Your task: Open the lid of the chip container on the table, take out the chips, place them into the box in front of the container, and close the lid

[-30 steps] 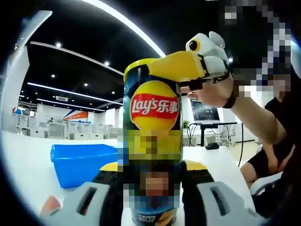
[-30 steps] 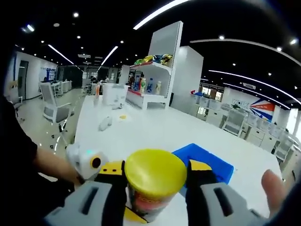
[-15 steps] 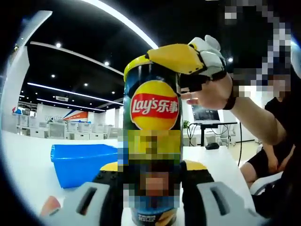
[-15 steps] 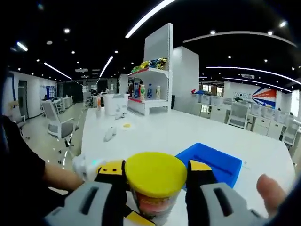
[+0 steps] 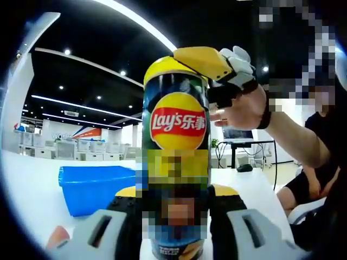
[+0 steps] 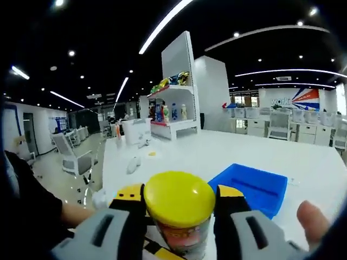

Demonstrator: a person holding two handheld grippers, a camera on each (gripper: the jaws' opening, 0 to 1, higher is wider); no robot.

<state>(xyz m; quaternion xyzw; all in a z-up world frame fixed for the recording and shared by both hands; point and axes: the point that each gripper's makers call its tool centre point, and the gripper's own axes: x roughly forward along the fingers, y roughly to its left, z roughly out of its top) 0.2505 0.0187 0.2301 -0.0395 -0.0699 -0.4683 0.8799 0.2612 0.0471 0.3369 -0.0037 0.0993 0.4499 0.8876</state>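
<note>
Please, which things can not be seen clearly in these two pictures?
- Chips: hidden inside the chip can, closed by the yellow lid, both views.
- Can's lower label: covered by mosaic patches, left gripper view.
- Blue box: its inside is hidden by its wall in the left gripper view.
- Shelf items: too small, right gripper view.

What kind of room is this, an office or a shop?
Most likely a large open-plan office. Rows of white desks with office chairs stretch under long ceiling light strips, and a white shelf unit holds bottles and snack bags. The work happens on a long white table.
</note>
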